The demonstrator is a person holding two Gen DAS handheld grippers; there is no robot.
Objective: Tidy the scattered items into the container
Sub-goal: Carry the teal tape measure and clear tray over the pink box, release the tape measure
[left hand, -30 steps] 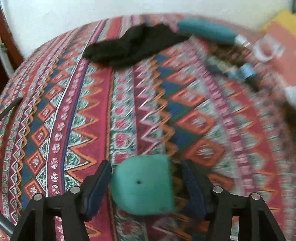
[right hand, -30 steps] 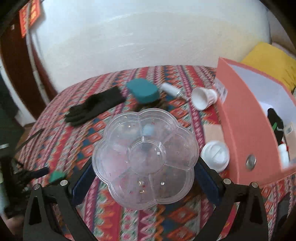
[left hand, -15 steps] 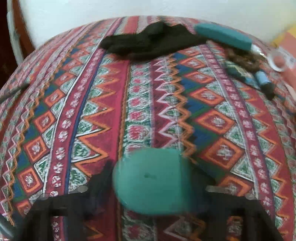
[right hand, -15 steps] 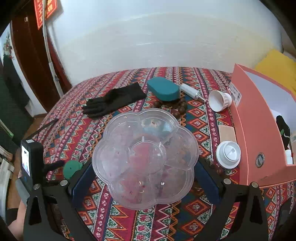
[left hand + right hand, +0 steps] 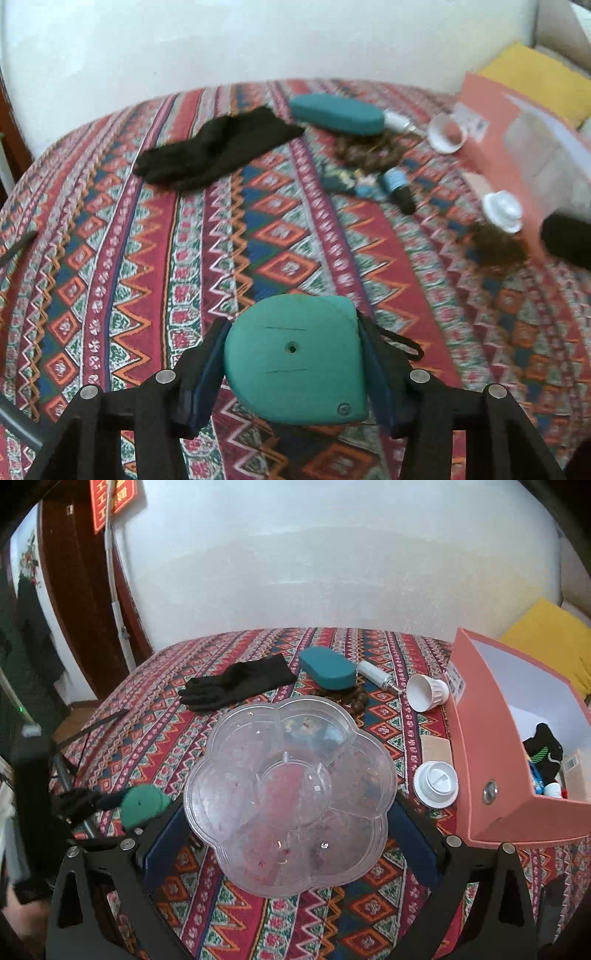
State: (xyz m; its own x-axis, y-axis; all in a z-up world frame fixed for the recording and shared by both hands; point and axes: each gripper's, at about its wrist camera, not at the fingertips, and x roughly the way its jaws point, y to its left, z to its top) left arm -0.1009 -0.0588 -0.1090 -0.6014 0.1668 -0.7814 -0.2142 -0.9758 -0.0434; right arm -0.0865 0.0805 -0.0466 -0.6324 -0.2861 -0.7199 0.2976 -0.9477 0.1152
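Tape measure (image 5: 295, 362), green, sat clamped in the left claw (image 5: 293, 369) above the bench (image 5: 110, 258); the right claw (image 5: 291, 834) gripped a clear flower-shaped tray (image 5: 291, 794). Next, both probably needed carrying to the pink box (image 5: 491, 768).

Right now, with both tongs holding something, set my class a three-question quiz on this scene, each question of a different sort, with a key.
1. True or false: the left tongs are closed on the green tape measure.
2. Multiple choice: what do the right tongs hold? A) a black glove B) a clear flower-shaped tray C) a white cap
3. Fill in: the white funnel lies on its side next to the ____ box.

Key
1. True: both pads press its sides.
2. B, the clear flower-shaped tray; the black glove and white cap lie on the patterned cloth.
3. Pink: the pink box.
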